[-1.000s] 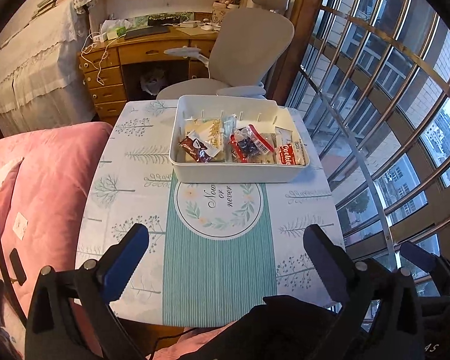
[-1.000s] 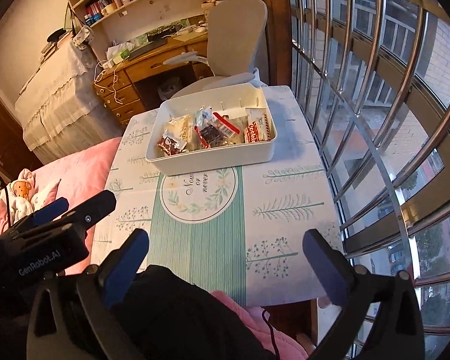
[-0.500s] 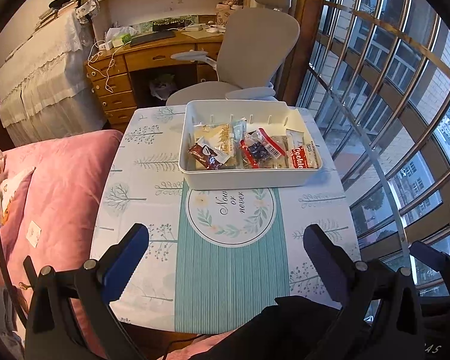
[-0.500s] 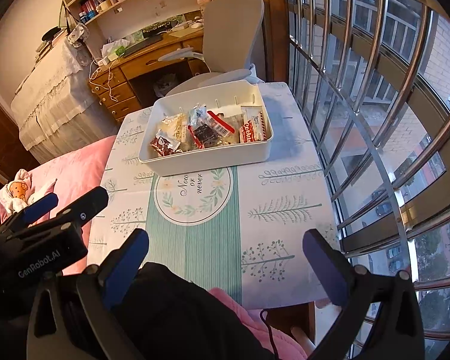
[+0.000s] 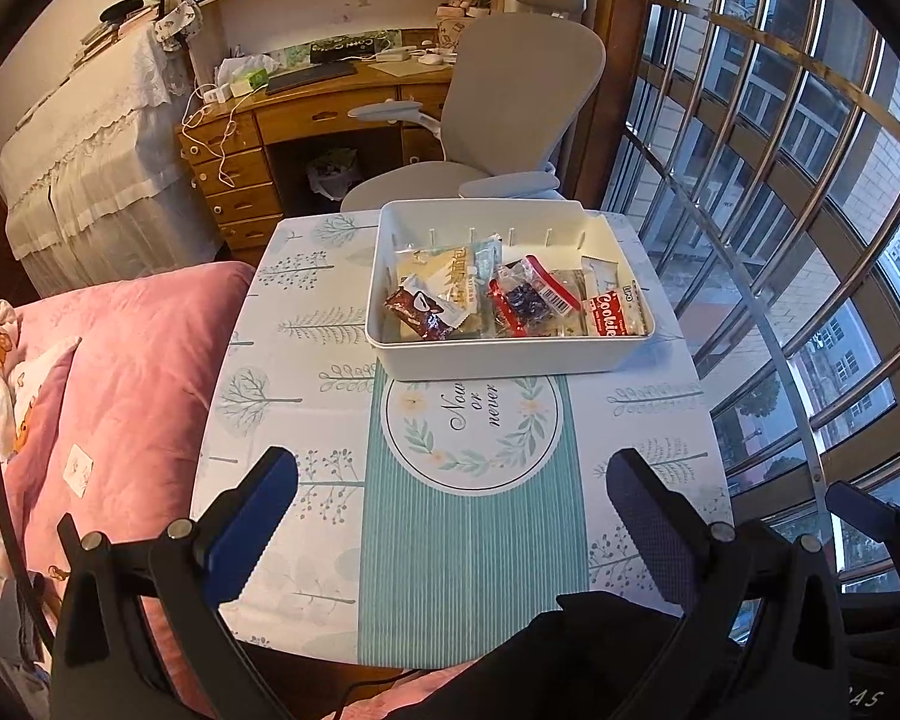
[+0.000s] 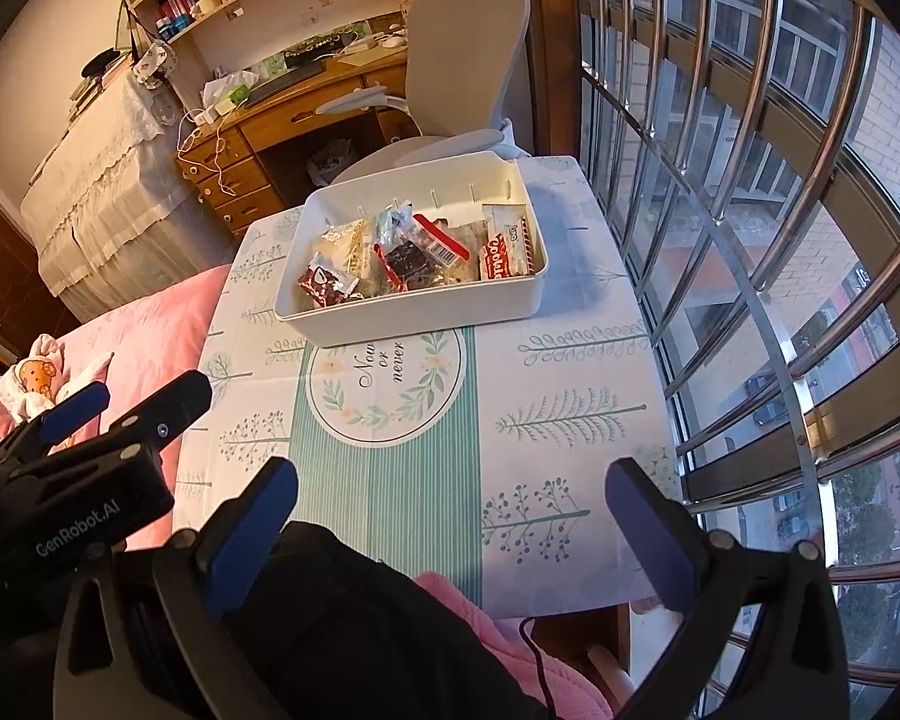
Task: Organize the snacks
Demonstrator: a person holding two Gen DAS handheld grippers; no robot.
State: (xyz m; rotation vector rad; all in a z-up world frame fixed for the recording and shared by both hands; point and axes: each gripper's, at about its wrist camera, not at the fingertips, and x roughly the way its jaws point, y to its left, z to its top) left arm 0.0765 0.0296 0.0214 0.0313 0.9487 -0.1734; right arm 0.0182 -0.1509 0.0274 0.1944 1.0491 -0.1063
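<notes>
The snacks point(image 5: 504, 300) lie heaped in the white bin point(image 5: 510, 357) at the far end of the table point(image 5: 306, 360). Both grippers have drawn back from the bin since a second ago. The left gripper point(image 5: 450, 516) and right gripper point(image 6: 450, 516) hang over the table's near edge, jaws spread wide, empty.

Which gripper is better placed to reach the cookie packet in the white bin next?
Probably the right gripper. The cookie packet lies at the bin's right end, the window side, nearer that gripper. The left gripper lines up with the bin's middle. Both have open jaws, holding nothing, and hang back over the table's near edge.
</notes>
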